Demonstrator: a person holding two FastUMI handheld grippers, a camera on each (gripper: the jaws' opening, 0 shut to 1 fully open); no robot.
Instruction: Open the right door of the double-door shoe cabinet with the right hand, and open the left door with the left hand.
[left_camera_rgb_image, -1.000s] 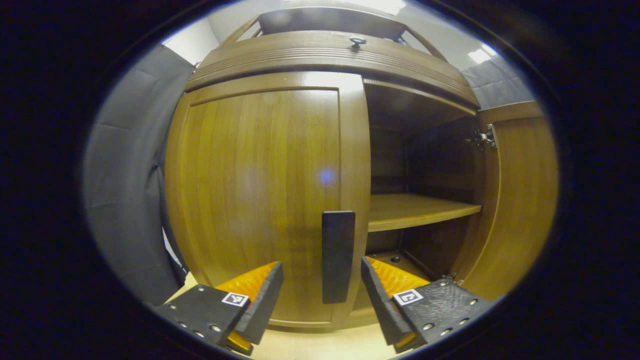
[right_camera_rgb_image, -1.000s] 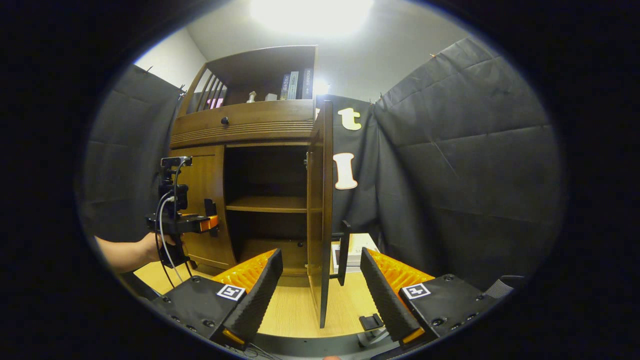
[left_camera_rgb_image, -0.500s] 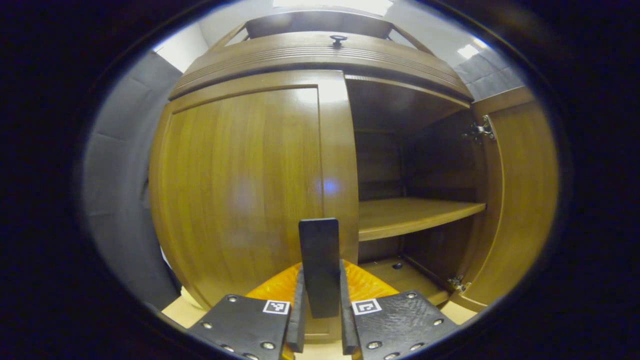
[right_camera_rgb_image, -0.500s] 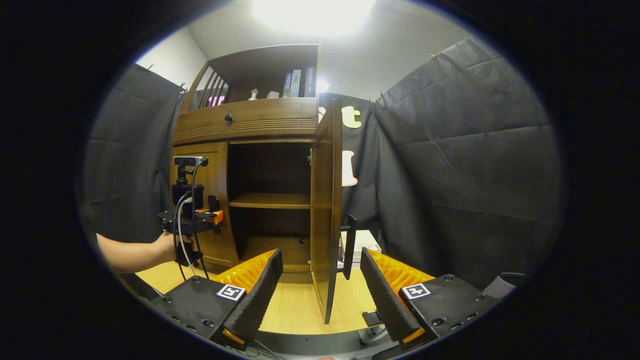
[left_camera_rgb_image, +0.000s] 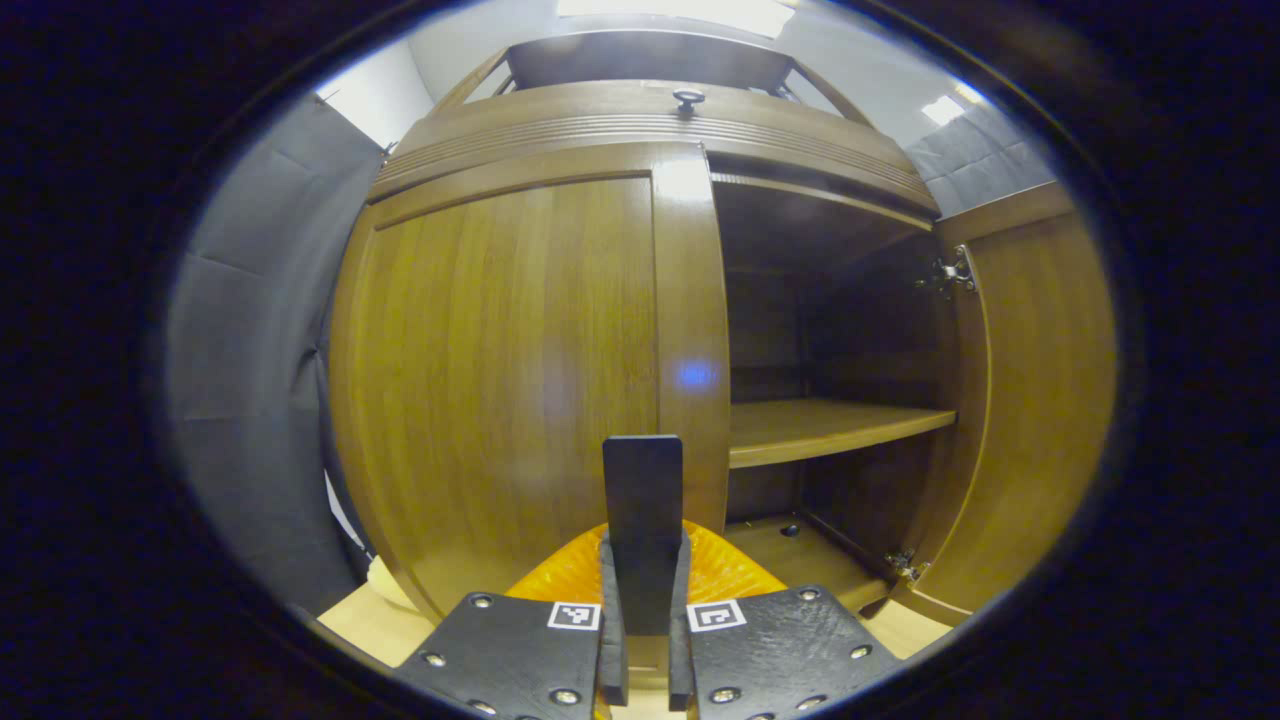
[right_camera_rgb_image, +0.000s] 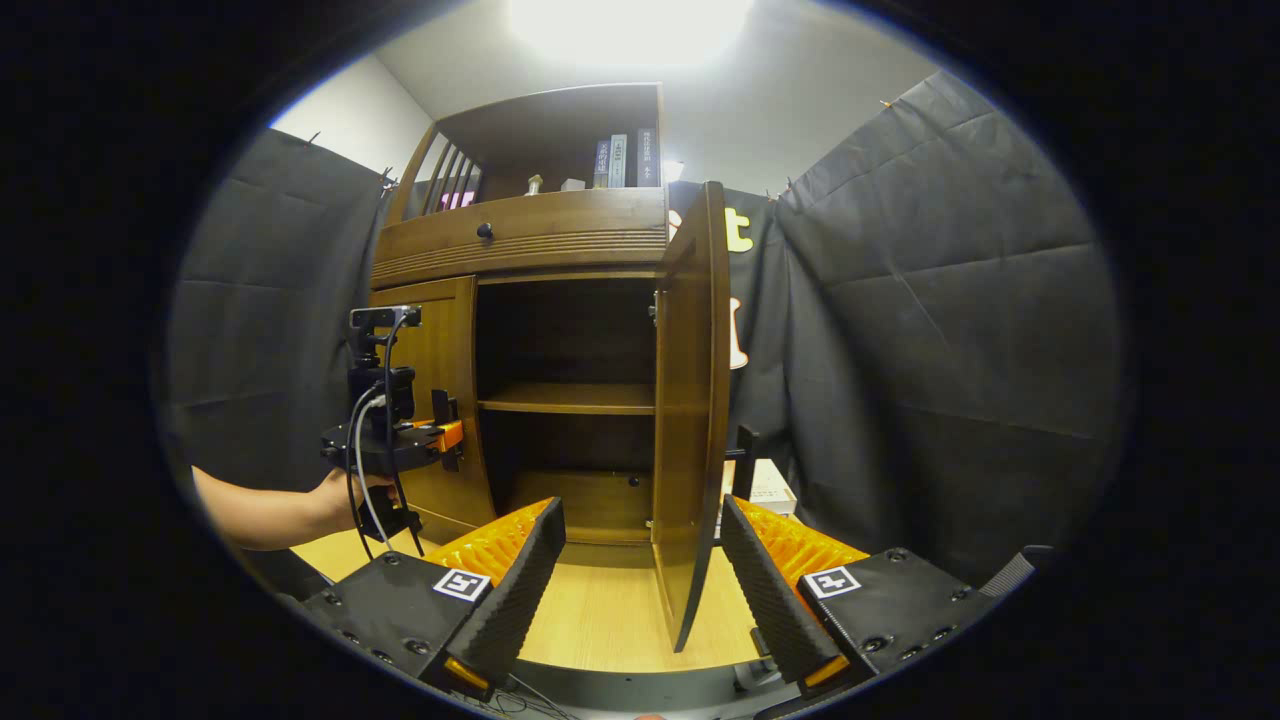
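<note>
Now left door handle (left_camera_rgb_image: 642, 500) inside left gripper (left_camera_rgb_image: 640, 640).

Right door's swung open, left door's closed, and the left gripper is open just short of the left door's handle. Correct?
Not quite. The left gripper is shut on the left door's handle, both fingers pressing its sides, as the left gripper view shows. The rest holds: the right door is swung open and the left door is closed.
</note>
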